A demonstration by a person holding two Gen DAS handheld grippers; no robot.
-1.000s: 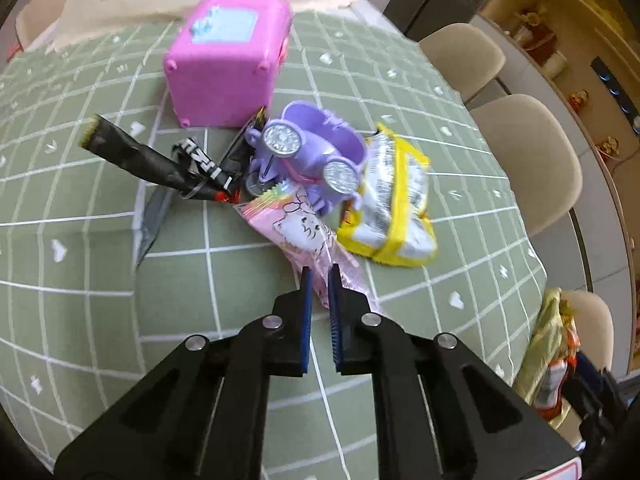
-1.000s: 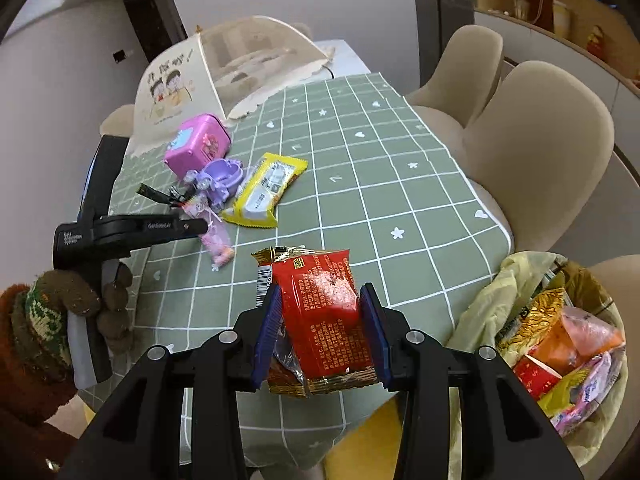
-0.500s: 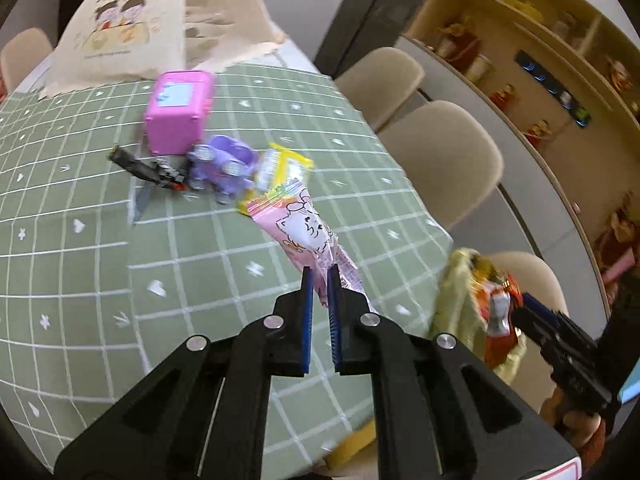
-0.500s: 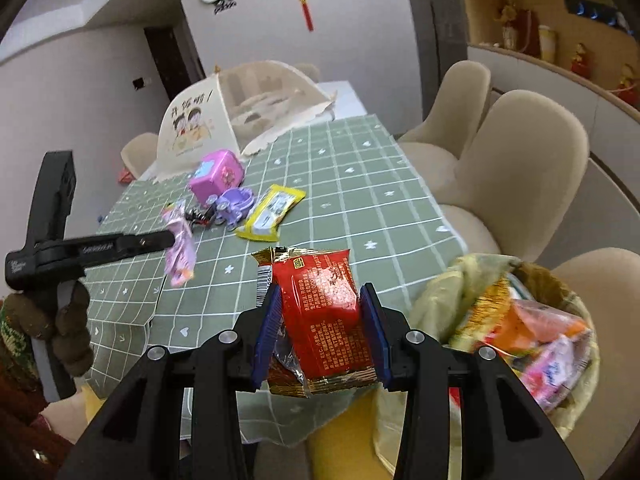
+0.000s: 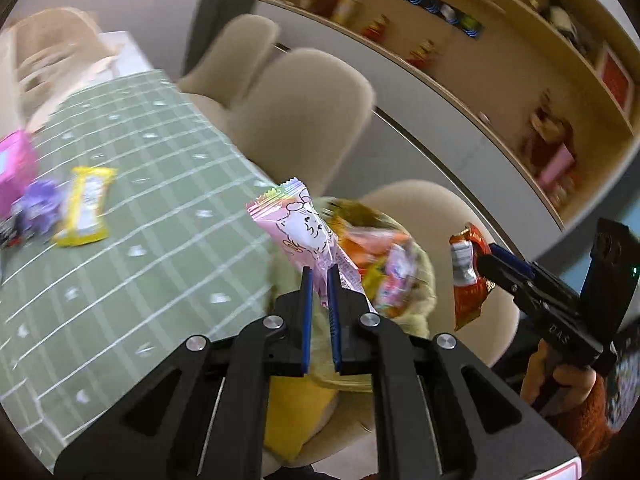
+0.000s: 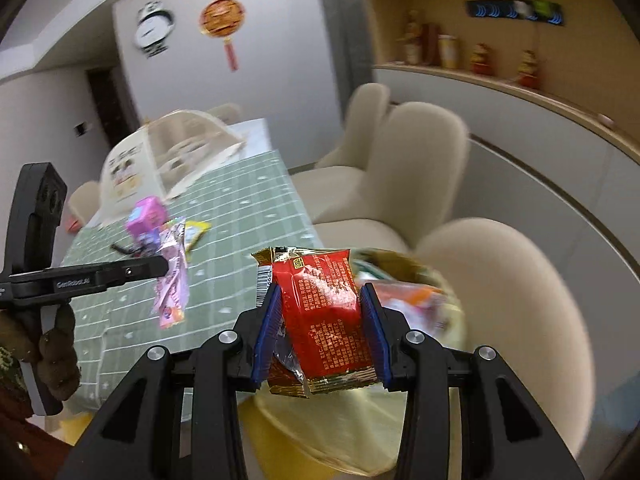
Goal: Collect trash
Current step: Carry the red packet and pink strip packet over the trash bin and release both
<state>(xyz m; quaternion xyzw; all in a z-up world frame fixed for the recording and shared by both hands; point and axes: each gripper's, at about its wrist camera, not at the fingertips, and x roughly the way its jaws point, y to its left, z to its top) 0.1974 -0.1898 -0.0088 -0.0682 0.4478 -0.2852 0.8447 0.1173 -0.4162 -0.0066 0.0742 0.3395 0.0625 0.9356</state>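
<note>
My left gripper is shut on a pink snack wrapper and holds it in the air off the table's edge, just in front of the trash bag full of wrappers. My right gripper is shut on a red and gold snack packet and holds it over the same bag. The left gripper with the pink wrapper also shows in the right wrist view. The right gripper with the red packet shows at the right of the left wrist view.
A yellow wrapper lies on the green checked tablecloth beside a purple toy and a pink box. Beige chairs stand along the table's far side. The trash bag sits on a chair.
Both grippers have swung away from the table toward the trash bag. The pink wrapper has been lifted off the table and carried past its edge. The red packet now hangs over the bag.
</note>
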